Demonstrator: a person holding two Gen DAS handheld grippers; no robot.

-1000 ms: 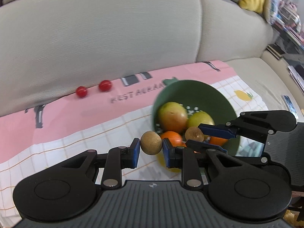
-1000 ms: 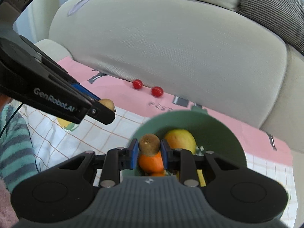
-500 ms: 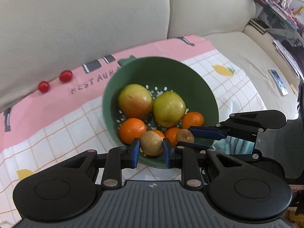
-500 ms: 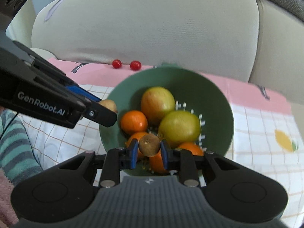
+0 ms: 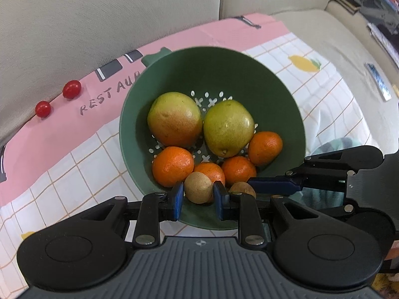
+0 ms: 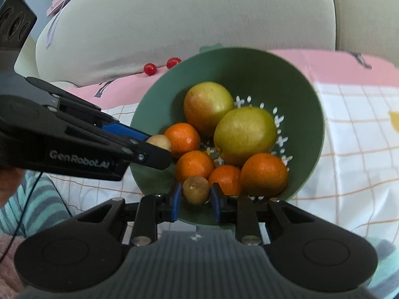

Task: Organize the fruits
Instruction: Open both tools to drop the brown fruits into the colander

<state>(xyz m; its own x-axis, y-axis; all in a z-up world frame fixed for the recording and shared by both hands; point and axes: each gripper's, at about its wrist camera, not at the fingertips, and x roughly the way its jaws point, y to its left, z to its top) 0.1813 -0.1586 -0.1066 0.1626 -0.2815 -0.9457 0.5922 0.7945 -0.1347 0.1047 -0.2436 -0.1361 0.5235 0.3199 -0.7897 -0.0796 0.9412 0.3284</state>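
Holding one small brown fruit apiece: left gripper (image 5: 197, 197) clamps longan (image 5: 198, 187), right gripper (image 6: 195, 197) clamps another (image 6: 196, 189), both poised over bowl (image 5: 286, 94) for dropping among oranges, pears.

A beige sofa seat (image 5: 311, 27) is carrying a cloth (image 5: 74, 154), pink along the back edge and white-checked with lemon prints toward the front. Sitting on the cloth are a green colander (image 5: 281, 94) and two cherry tomatoes (image 5: 71, 89) lying near each other against the sofa backrest (image 5: 99, 12).
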